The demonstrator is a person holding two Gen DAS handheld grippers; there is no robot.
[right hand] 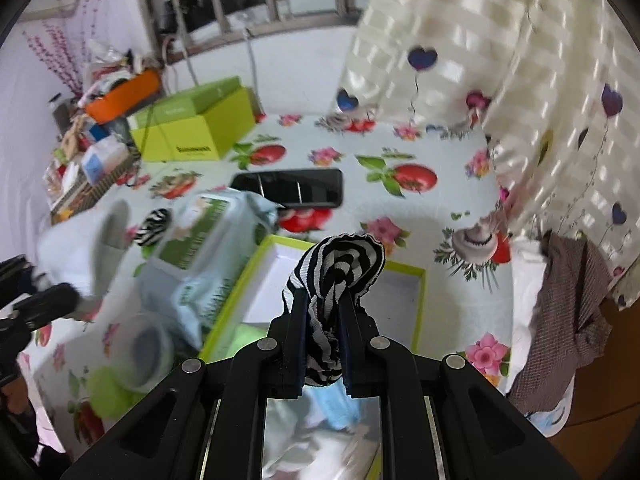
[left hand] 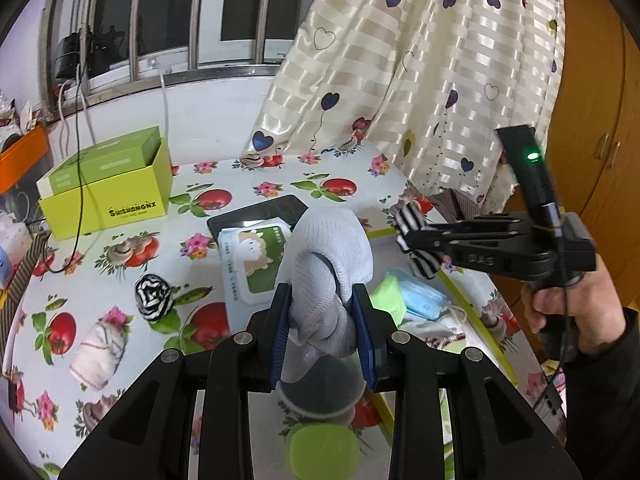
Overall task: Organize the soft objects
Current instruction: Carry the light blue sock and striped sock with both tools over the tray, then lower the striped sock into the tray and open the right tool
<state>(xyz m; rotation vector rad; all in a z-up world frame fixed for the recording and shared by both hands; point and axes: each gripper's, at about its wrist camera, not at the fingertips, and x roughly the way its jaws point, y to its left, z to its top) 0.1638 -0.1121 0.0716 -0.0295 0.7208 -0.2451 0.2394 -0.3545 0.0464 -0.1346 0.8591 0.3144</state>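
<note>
Left gripper (left hand: 323,316) clamped on a pale grey knitted sock (left hand: 328,264), right gripper (right hand: 325,320) pinched tight on a black-and-white striped sock (right hand: 336,268). Both lifted clear of the fruit-print surface (left hand: 120,360), likely for dropping into the shallow lime-rimmed white box (right hand: 400,292).

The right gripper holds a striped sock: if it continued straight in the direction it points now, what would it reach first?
Probably the shallow box with the yellow-green rim. The right gripper, shut on the striped sock, points down toward the box's white floor. Depth is uncertain, so it might meet the rim first.
</note>
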